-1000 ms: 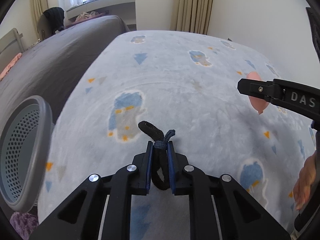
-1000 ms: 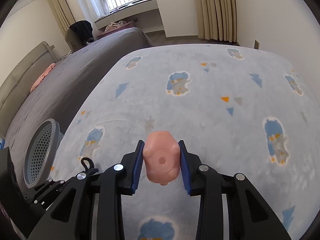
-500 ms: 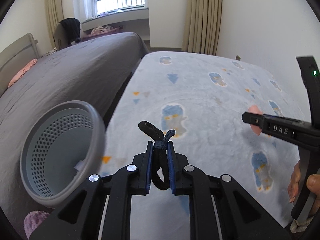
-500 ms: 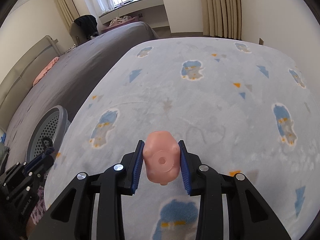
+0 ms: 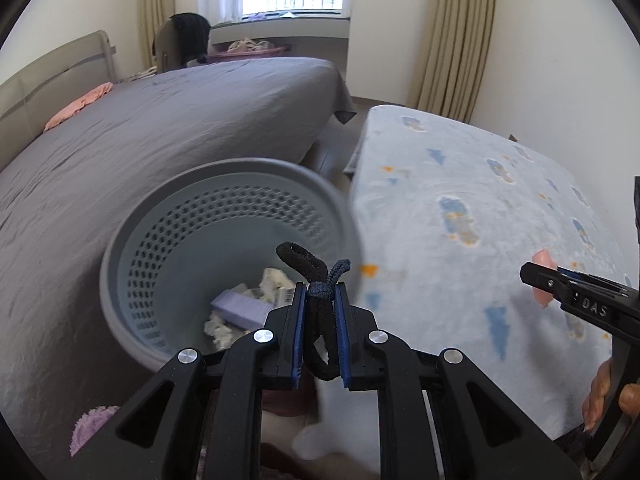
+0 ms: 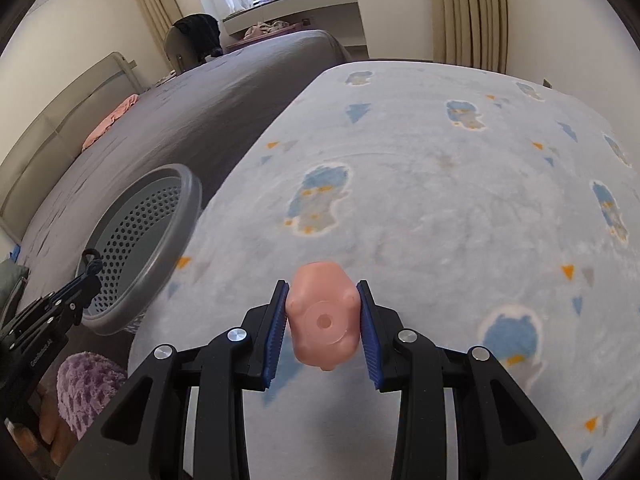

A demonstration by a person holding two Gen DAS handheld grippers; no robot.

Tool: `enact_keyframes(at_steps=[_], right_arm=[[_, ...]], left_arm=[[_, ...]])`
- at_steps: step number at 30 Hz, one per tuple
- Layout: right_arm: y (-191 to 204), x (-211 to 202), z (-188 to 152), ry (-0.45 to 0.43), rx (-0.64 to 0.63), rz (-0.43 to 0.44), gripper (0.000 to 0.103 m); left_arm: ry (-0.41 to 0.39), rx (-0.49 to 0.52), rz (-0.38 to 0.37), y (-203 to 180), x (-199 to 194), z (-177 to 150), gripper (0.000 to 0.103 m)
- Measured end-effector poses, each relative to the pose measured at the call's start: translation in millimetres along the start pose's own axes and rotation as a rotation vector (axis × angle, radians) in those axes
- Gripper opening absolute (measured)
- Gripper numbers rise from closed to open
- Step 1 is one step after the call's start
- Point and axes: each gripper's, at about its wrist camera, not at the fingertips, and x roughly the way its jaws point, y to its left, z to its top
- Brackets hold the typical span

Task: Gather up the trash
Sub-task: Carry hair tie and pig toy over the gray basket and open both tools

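My left gripper [image 5: 319, 292] is shut on a black hair tie [image 5: 316, 280] with a dark blue knot, and hangs over the open mouth of the grey perforated bin [image 5: 132, 240]. Crumpled paper and a lilac box [image 5: 240, 306] lie at the bottom of that bin. In the right wrist view my right gripper [image 6: 323, 286] is shut on a pink plastic toy [image 6: 322, 316], held above the pale blue rug [image 6: 420, 184]. The bin [image 6: 188, 200] sits to its left there, with the left gripper [image 6: 86, 276] at the bin's near rim. The right gripper [image 5: 536, 274] shows at the right edge of the left wrist view.
A bed with a grey cover [image 5: 140, 140] runs along the left, right behind the bin. A purple fluffy thing [image 6: 86, 380] lies on the floor near the bin. Curtains [image 5: 456, 32] and a wall close off the far side of the rug. A hand [image 5: 604, 396] grips the right tool.
Both grippers have swung left toward the bin. The left one now has the hair tie above the bin's opening; the bin has grown nearer in the right wrist view. Both grips are unchanged.
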Motion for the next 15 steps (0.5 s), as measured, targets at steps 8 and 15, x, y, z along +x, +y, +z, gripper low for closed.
enact_keyframes(at_steps=[8,15], right_arm=[[95,20,15,0.002,-0.102,0.118,0.033],[154,56,27,0.033,-0.179,0.170,0.033]], left_arm=[[0.002,-0.061,0.053,70,8,3,0.014],[-0.015,-0.081,0.095,109,21,15,0.014]])
